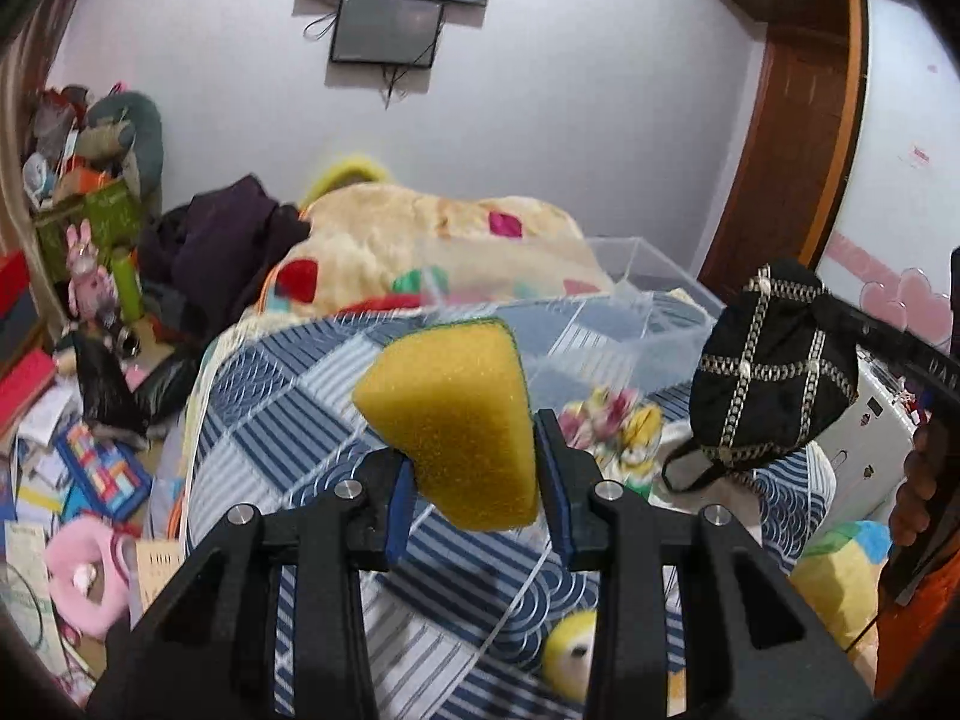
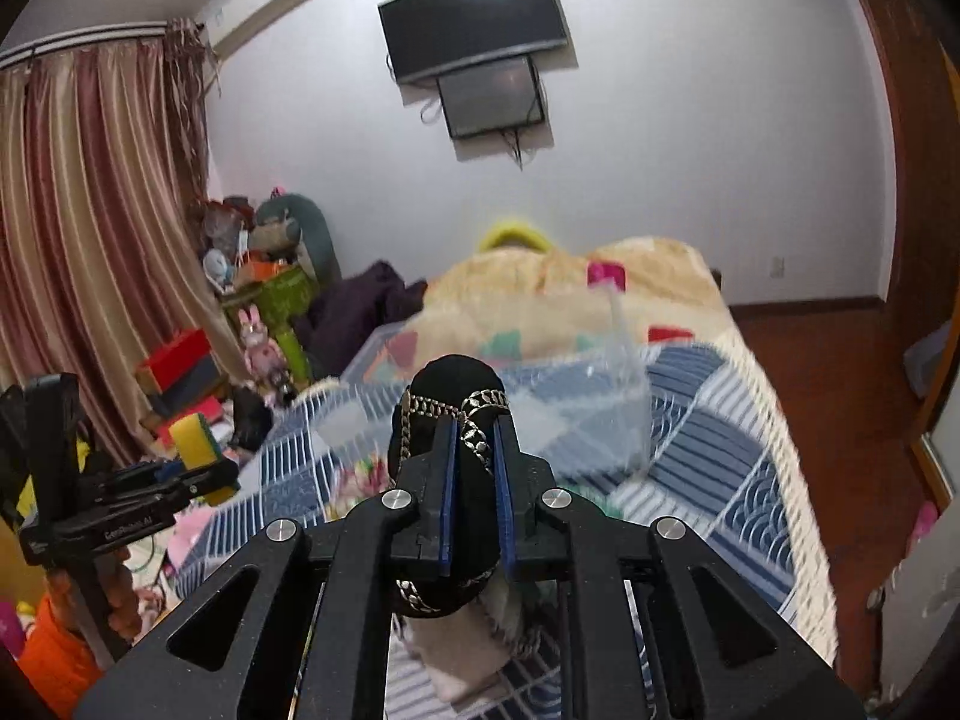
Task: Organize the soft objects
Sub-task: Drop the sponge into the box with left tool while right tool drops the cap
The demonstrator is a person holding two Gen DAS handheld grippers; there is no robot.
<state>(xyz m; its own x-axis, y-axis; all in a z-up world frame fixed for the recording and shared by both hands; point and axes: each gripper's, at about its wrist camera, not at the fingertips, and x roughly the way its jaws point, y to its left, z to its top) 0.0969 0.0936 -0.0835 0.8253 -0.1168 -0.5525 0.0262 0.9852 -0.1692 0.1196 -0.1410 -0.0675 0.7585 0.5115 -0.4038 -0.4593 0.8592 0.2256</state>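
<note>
Two grippers lift soft items above a bed: the left gripper (image 1: 474, 474) pinches a yellow sponge (image 1: 456, 420), the right gripper (image 2: 474, 480) clamps a black pouch (image 2: 456, 420) trimmed with silver braid.

Both loads hang clear of the blue-and-white striped quilt (image 1: 288, 396). A clear plastic box (image 1: 630, 312) sits on the quilt beyond them, in front of a cream patterned blanket (image 1: 420, 240). Small plush toys (image 1: 612, 426) lie on the quilt below the pouch, and a wall-mounted television (image 2: 474, 24) hangs behind.
</note>
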